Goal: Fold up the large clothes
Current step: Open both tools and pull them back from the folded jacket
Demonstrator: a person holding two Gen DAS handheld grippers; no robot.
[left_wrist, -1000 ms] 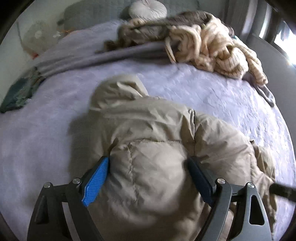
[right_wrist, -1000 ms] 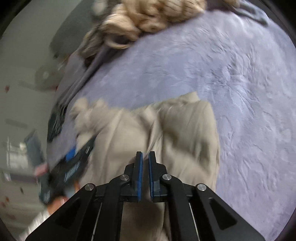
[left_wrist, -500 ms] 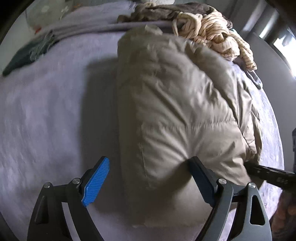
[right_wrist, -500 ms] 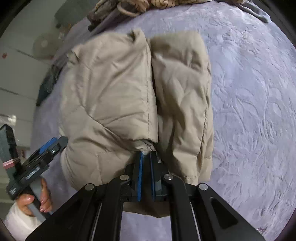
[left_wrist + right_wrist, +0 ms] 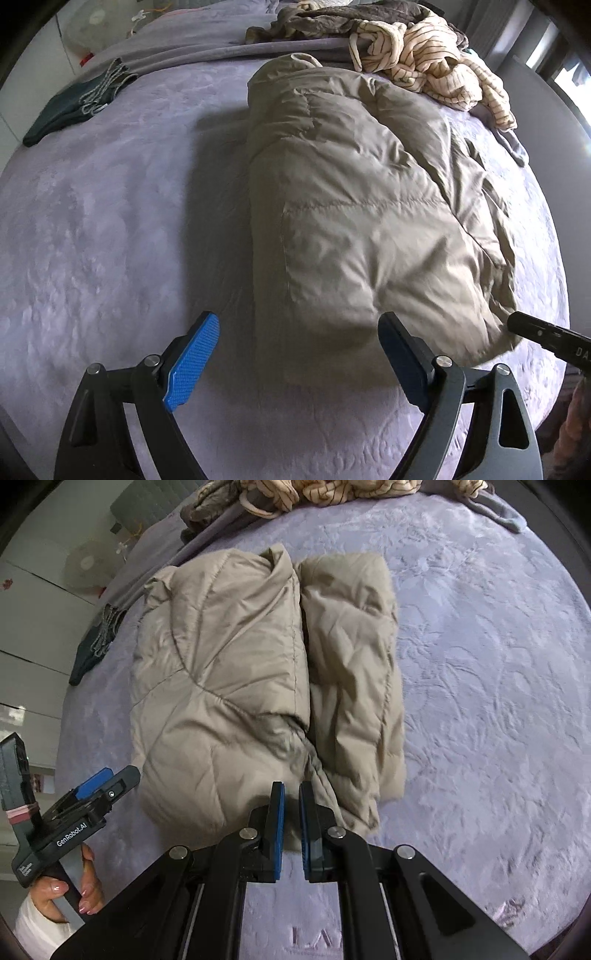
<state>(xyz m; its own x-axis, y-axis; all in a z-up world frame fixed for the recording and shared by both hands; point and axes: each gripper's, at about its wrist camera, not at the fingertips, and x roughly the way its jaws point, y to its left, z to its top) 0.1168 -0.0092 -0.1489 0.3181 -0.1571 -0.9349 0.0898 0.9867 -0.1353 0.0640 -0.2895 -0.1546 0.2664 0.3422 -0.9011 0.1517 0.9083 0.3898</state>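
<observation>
Left gripper (image 5: 299, 354): one; jaws wide apart, nothing pinched; jacket's near corner between the blue pads.
Right gripper (image 5: 291, 812): one; jaws nearly closed, narrow gap, nothing gripped; tips at jacket's near edge.
Jacket (image 5: 258, 672): one, beige, padded, folded lengthwise; centre of frame, flat on bed.
Bed cover (image 5: 498, 701): one, lilac, embossed.
Clothes heap (image 5: 424, 62): one pile, striped cream and brown; top of frame.
Dark garment (image 5: 74, 107): one; upper left.
Hand (image 5: 74, 886): one, lower left, holding left gripper's handle.
</observation>
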